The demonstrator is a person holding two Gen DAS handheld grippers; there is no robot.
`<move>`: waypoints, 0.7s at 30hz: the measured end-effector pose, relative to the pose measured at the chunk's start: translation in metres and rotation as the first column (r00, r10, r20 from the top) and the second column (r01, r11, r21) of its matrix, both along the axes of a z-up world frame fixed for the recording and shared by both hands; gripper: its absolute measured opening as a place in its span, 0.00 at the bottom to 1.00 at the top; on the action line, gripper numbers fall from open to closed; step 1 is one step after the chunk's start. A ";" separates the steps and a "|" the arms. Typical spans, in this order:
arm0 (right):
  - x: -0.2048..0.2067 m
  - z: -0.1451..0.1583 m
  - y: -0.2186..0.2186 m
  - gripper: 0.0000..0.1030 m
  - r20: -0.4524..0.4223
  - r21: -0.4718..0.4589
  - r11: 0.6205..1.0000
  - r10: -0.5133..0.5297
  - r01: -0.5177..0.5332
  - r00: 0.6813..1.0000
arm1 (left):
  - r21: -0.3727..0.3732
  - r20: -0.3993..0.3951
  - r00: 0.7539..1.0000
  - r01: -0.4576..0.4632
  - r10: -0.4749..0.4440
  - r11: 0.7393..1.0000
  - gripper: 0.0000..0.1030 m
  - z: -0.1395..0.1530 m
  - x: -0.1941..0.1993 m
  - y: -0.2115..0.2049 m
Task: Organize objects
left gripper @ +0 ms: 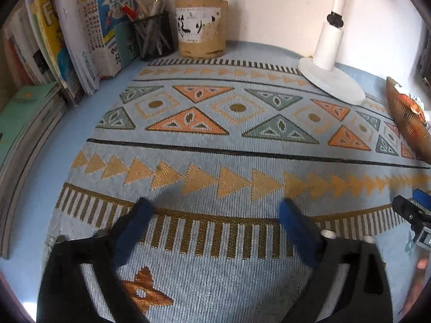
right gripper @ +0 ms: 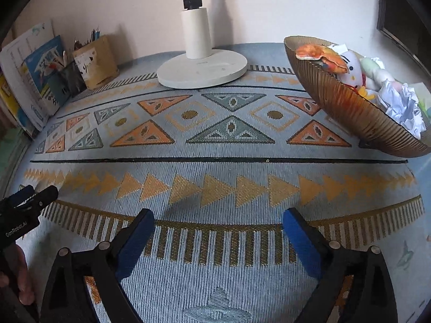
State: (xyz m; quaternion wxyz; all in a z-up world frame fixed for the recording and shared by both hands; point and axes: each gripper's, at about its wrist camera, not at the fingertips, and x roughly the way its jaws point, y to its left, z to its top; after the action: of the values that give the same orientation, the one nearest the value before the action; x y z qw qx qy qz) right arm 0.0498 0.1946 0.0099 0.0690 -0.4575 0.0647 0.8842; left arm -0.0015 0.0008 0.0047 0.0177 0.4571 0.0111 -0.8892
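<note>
We hold the left gripper (left gripper: 215,210) and right gripper (right gripper: 218,220) spread, both empty. The ribbed bowl (right gripper: 350,113) looks rigid, its crumpled paper (right gripper: 401,105) light and crushable; we'd pinch the rim.

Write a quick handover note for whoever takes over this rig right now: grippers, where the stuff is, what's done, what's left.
Left gripper: open, holding nothing, above the patterned mat.
Right gripper: open, holding nothing, above the same mat.
Brown ribbed bowl at the right: holds a white plush toy, an orange item and crumpled paper.
Back left: pens in the mesh pen cup and the tan pen holder; books stand beside them. White lamp base at the back.
Done: no loose items show on the mat.
Left: probably little; check the areas outside both views.
</note>
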 end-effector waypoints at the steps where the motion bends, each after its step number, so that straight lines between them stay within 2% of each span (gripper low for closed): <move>1: 0.000 0.000 0.000 0.97 0.002 0.000 1.000 0.001 -0.001 1.000 | -0.006 -0.001 1.000 0.001 -0.001 1.000 1.00 0.000 0.000 0.000; 7: 0.000 -0.001 -0.001 1.00 0.006 -0.002 1.000 0.008 -0.008 1.000 | -0.005 -0.003 1.000 -0.003 0.003 1.000 1.00 -0.001 0.000 0.000; 21: -0.002 -0.003 -0.008 1.00 0.026 0.048 0.999 0.000 -0.001 1.000 | -0.005 -0.005 1.000 -0.005 0.005 1.000 1.00 -0.002 0.000 -0.001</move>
State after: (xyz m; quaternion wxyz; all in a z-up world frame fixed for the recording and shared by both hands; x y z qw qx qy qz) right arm 0.0477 0.1867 0.0067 0.0806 -0.4671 0.0425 0.8795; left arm -0.0015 0.0000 0.0028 0.0212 0.4546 0.0099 -0.8904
